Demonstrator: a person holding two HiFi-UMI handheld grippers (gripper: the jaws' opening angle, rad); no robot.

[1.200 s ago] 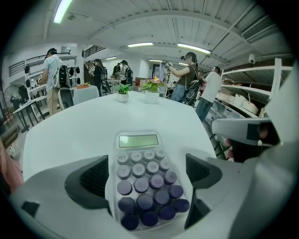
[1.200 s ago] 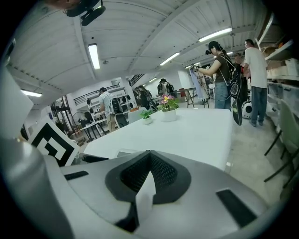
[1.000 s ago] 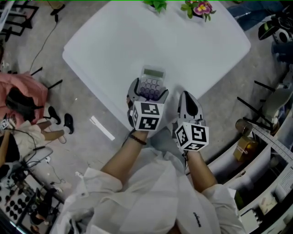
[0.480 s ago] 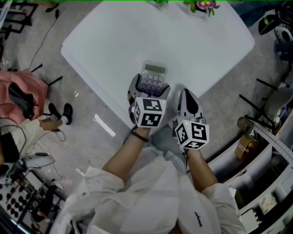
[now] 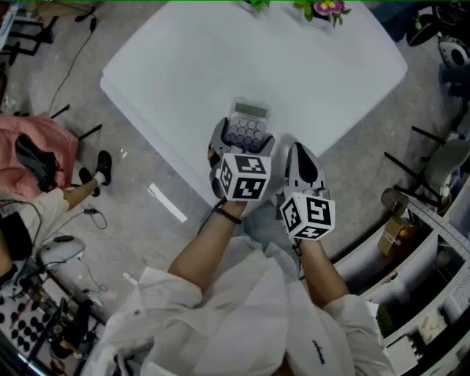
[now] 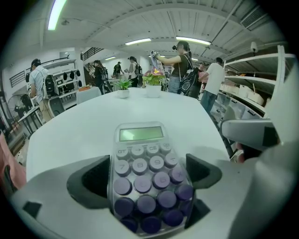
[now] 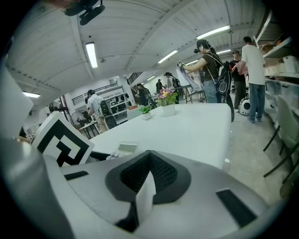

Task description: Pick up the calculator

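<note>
The calculator (image 5: 248, 122) sits near the table's (image 5: 183, 66) near edge, at the corner closest to the person, with its green display pointing toward the table's far side. The left gripper (image 5: 243, 144) reaches in over that same near edge. In the left gripper view its jaws are held narrow, pressing the two long sides of the calculator at the rows of round purple keys. The display end sticks out past the fingertips over the white tabletop. No view shows whether the calculator's underside touches the table or is clear of it.

The right gripper (image 5: 300, 156) hovers at the table's near edge, on the right side of that corner and just beside the left gripper. In the right gripper view its jaws are pressed fully together and hold nothing.

Two potted plants (image 5: 323, 9) stand at the table's far edge, well apart from the calculator. Beyond the table's far end, the gripper views show several people (image 6: 180, 65) standing among shelves (image 6: 254, 79).
</note>
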